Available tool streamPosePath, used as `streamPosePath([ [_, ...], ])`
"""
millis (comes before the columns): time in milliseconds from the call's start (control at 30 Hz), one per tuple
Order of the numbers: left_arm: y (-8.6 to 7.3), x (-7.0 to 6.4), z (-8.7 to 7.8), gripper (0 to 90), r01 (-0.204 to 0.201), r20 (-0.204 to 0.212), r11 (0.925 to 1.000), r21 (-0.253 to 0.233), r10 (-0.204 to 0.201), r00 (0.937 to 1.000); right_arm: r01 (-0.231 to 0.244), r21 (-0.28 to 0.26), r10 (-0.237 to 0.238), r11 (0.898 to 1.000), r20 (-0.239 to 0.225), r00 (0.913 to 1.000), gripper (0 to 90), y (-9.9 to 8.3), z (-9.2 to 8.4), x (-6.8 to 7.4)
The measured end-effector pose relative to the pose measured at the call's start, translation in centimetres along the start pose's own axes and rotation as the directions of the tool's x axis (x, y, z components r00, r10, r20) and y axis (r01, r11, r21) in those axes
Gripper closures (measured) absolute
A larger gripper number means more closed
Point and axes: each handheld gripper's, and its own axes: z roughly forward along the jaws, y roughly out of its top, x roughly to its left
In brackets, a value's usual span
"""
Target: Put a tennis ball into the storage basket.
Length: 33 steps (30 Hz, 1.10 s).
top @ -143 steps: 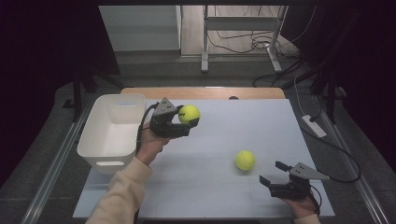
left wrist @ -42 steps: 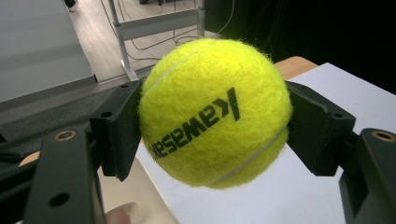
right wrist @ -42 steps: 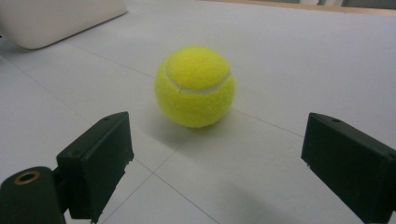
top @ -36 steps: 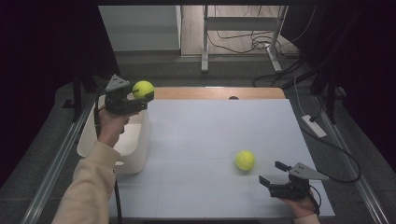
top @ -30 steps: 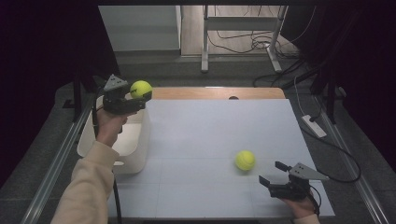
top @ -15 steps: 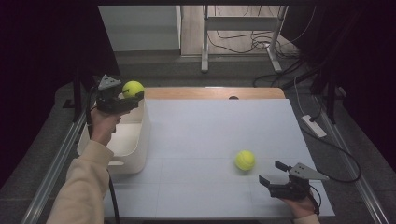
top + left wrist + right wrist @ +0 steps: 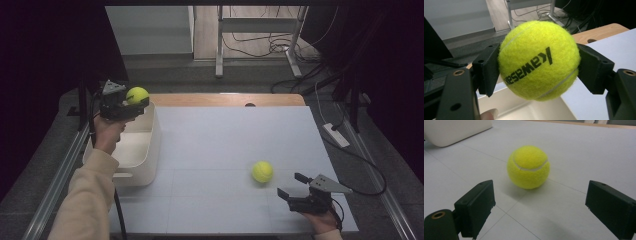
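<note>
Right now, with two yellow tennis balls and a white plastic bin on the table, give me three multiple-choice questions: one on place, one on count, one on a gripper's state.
1. Where is the loose yellow tennis ball?
A. inside the white plastic bin
B. on the white tabletop, ahead of the right gripper
C. on the floor

2. How many tennis balls are there?
A. one
B. two
C. four

3. What is the left gripper doing?
A. clamping a tennis ball
B. open and empty
C. gripping the bin's rim

Answers:
1 B, it sits on the tabletop beyond the open jaws.
2 B, one held, one loose.
3 A, both pads press the ball's sides.
</note>
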Motion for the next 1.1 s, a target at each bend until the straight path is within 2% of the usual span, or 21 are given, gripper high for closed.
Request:
streamPosePath([
  [733,-1.1,3.2,0.6,26.7,0.043,-0.098,0.9966,0.070,-0.036,0.9945,-0.001,0.000,0.001,1.000,0.002,1.0000,8.4,0.0,0.0,-0.1],
  [900,-1.2,3.4,0.9,26.6,0.027,-0.128,0.9949,0.097,-0.014,0.9916,0.000,0.000,0.000,1.000,0.003,1.0000,8.4,0.0,0.0,-0.1],
  [1100,-1.5,3.7,1.5,26.6,0.041,-0.125,0.9891,0.142,-0.023,0.9919,-0.001,0.004,0.001,1.000,0.001,1.0000,8.4,0.0,0.0,-0.1],
])
